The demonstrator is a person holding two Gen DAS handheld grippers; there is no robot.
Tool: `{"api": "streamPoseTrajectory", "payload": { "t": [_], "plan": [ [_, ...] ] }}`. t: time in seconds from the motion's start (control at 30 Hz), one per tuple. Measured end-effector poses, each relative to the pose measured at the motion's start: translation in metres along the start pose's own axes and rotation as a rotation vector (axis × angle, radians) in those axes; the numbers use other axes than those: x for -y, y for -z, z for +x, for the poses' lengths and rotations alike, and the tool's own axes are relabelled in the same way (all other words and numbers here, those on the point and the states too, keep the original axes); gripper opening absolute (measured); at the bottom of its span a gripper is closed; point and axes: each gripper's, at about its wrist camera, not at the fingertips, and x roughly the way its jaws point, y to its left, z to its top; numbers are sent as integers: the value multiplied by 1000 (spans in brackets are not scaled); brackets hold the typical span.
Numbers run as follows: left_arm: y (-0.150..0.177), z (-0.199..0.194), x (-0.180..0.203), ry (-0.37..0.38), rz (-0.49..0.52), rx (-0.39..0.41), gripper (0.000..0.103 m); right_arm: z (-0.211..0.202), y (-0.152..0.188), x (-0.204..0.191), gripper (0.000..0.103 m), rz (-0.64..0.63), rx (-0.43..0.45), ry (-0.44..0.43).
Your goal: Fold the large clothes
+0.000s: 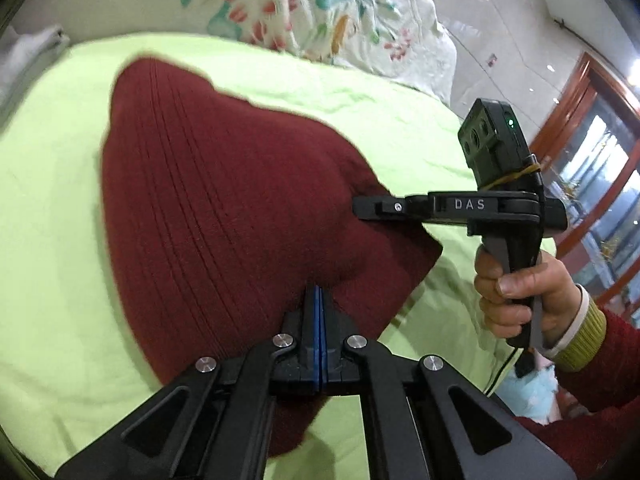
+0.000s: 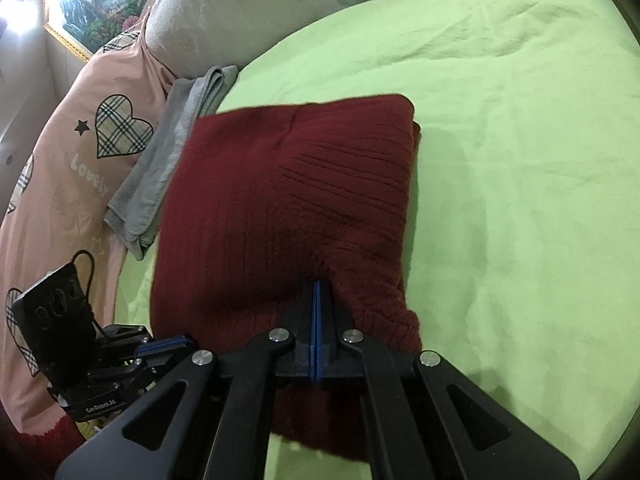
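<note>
Left wrist: maroon sweater [image 1: 224,184] on green sheet [image 1: 52,200], no containers.

A lime-green bed [image 2: 520,160] carries a folded maroon sweater [image 2: 280,200] and, seemingly, grey cloth [image 2: 172,160].

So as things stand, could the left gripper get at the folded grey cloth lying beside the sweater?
Probably not yet. The left gripper is shut on the near edge of the dark red sweater, as is the right gripper. The grey cloth lies uncovered beyond the sweater's left side, so the way looks free once it lets go.
</note>
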Motion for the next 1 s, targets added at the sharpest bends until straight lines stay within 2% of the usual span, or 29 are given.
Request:
{"api": "streamPoseTrajectory", "payload": {
  "t": [0.1,0.17,0.3,0.43,0.53,0.6,0.7,1.0],
  "plan": [
    [-2,-27,6,9,-8,58,4,-19,-4,-12,3,-15,46,-19],
    [-7,-40,3,-13,-25,95,12,-28,-11,-20,3,-30,82,-29],
    [-26,-50,-22,-76,-130,151,14,-22,-30,-28,3,-28,95,-31],
    [-40,-37,-37,-118,-168,126,14,2,-47,-30,3,-10,74,-1],
    [-41,-17,-44,-232,-152,46,18,26,-52,-24,3,-9,38,62],
    [-38,-11,-51,-229,-174,35,19,39,-54,-13,1,17,11,54],
    [-34,-12,-54,-228,-194,39,19,42,-56,-2,0,50,22,37],
    [-29,-31,-46,-245,-226,72,20,3,-40,-19,3,39,70,10]
  ]
}}
